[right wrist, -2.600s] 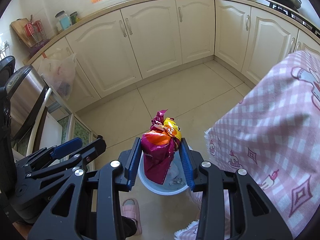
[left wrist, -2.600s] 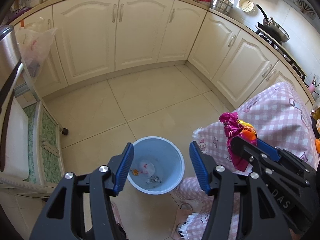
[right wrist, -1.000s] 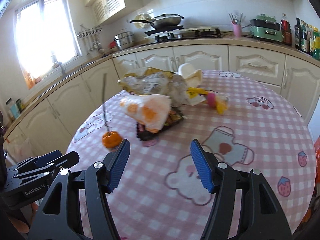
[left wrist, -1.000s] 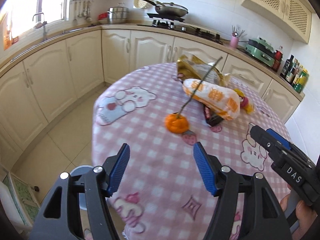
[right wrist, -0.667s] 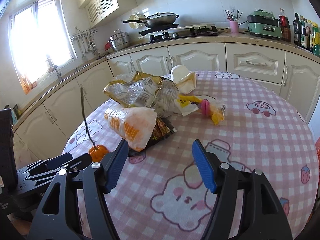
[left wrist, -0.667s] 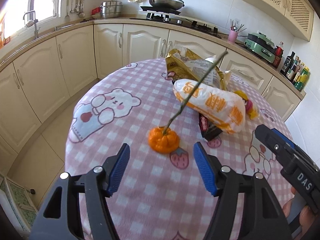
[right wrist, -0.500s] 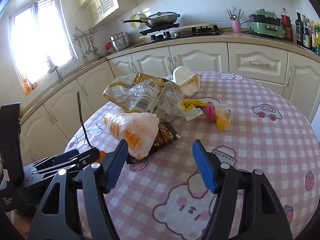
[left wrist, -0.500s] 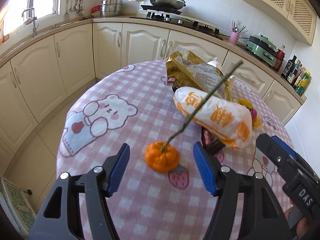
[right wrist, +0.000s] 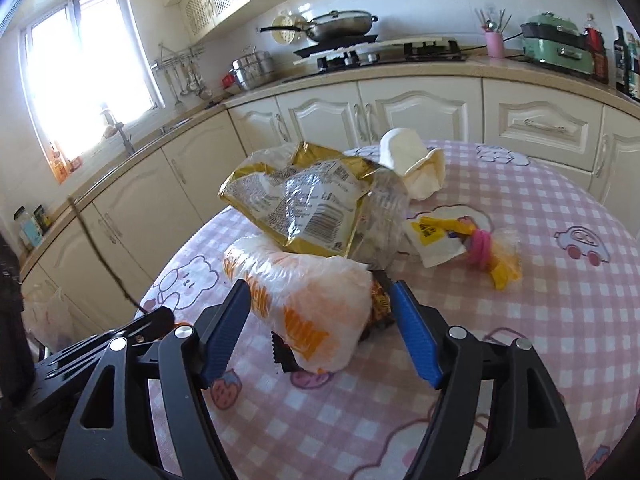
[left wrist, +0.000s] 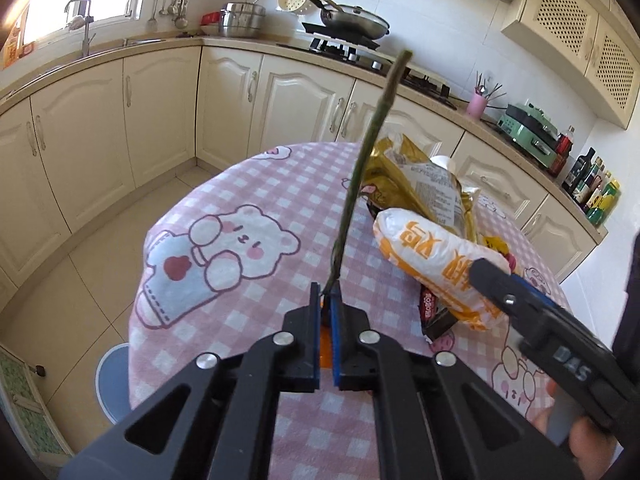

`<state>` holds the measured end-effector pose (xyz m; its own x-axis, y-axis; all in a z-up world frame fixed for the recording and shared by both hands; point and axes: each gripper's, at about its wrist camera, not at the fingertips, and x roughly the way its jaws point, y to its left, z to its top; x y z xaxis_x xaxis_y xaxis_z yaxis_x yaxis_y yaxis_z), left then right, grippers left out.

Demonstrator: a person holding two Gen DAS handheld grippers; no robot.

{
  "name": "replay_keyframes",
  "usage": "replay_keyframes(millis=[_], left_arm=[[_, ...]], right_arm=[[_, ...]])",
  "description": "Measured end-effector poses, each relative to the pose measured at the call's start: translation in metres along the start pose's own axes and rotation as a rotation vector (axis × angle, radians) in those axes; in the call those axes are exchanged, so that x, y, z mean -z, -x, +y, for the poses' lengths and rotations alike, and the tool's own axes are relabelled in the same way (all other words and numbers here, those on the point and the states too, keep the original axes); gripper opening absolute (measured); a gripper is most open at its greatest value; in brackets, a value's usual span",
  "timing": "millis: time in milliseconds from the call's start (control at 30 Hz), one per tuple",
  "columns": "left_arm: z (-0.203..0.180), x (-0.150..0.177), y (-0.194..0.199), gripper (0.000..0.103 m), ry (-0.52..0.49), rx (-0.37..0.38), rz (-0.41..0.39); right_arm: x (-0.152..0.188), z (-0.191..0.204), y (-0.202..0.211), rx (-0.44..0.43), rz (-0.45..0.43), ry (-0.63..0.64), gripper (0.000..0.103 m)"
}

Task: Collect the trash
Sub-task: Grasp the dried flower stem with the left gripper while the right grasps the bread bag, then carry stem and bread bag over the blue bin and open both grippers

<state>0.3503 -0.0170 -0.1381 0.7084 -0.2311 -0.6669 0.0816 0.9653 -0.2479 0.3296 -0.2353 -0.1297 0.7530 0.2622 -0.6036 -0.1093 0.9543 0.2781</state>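
**Gripping the twig at its base while the right jaws are framing the white and orange bag**

Holding the thin twig (left wrist: 362, 168) low down, the left gripper (left wrist: 327, 312) is standing with its jaws pressed almost together, and the 2 blue pads are pinching the twig just above the orange fruit (left wrist: 325, 346), of which only a small orange strip is showing between the jaws. The twig's long axis is running up and away from the jaws, leaning a little to the right, so its free end is standing high above the table (left wrist: 256, 216). I am judging that the next lift must go mostly upward, because the fruit is hanging below the pinch point and could swing.

The right gripper (right wrist: 320, 324) is pointing down at a slant toward the table, and its jaws are standing wide apart, gripping nothing. The white and orange bag (right wrist: 304, 296) is lying directly ahead between the 2 blue pads, its long axis running from upper left to lower right across the gap; whether either pad is touching it I cannot tell. It is resting on a dark wrapper (right wrist: 376, 300). Behind it the gold snack bag (right wrist: 296, 204) is leaning on the pile, further back a white cup (right wrist: 404, 152) is lying on its side, and to the right a yellow and pink wrapper (right wrist: 480, 248) is lying apart.

The right hand is clearly nearer to the bag. The blue bin (left wrist: 114, 380) is standing on the floor below the table's left edge.
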Motion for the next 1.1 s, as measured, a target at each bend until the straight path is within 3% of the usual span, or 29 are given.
replay_keyframes(millis=[67,100,300,700,1100], left_arm=[[0.0,0.001,0.007,0.004,-0.002,-0.001,-0.01],[0.002,0.001,0.01,0.004,-0.001,0.001,-0.015],[0.009,0.002,0.034,0.004,0.007,0.004,-0.044],[0.038,0.016,0.087,0.004,0.035,-0.022,-0.096],[0.113,0.04,0.125,0.004,0.119,-0.136,-0.11]], right_arm=[[0.001,0.002,-0.003,-0.019,0.024,0.003,0.044],[0.004,0.004,0.0,-0.016,0.025,0.012,0.039],[0.012,0.02,0.023,-0.017,0.004,0.06,0.028],[0.023,0.073,0.07,-0.09,-0.066,0.14,0.025],[0.048,0.16,0.044,-0.198,0.012,0.252,0.025]])
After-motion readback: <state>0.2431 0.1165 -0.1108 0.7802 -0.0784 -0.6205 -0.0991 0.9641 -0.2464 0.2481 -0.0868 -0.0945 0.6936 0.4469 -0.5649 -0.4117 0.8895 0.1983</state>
